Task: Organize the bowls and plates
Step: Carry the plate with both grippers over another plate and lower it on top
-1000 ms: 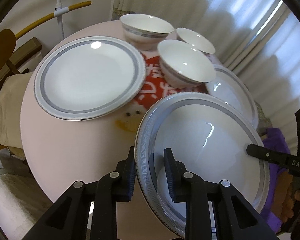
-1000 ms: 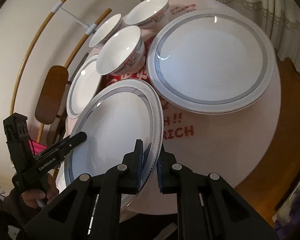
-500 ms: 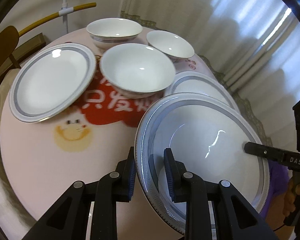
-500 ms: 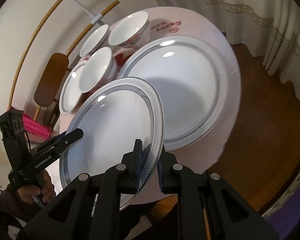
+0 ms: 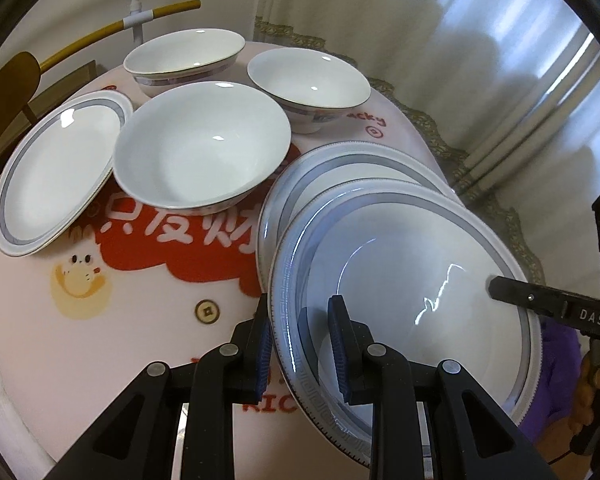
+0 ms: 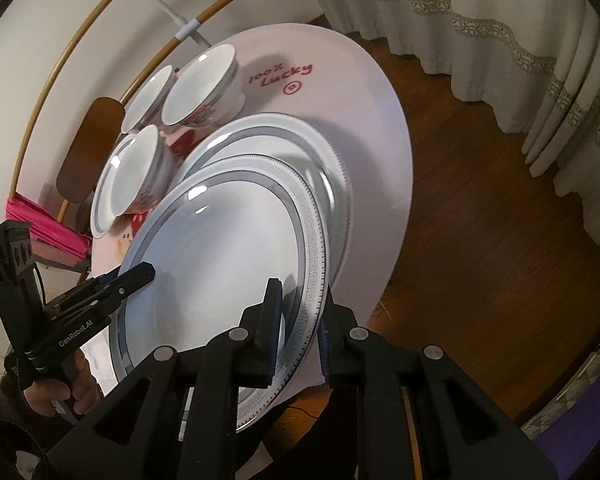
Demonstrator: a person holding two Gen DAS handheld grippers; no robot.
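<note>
A large white plate (image 5: 420,280) with a grey patterned band hangs tilted just above a matching large plate (image 5: 312,168) on the round pink table (image 5: 100,340). My left gripper (image 5: 299,312) is shut on its near rim. My right gripper (image 6: 300,300) grips the opposite rim (image 6: 312,240), and its jaws are starting to open with the rim still between them. Each gripper shows in the other's view: the right (image 5: 500,284), the left (image 6: 140,276). Three white bowls (image 5: 204,148) (image 5: 184,56) (image 5: 308,80) and a smaller plate (image 5: 56,172) stand behind.
A wooden chair back (image 5: 8,84) and a bamboo hoop stand (image 5: 140,20) rise behind the table. Curtains (image 6: 500,40) hang along the far side over a wooden floor (image 6: 500,240). Pink cloth (image 6: 40,224) lies past the table's edge.
Both grippers have carried the held plate sideways across the table, from beside the other large plate to over it. The right jaws stand a little wider apart.
</note>
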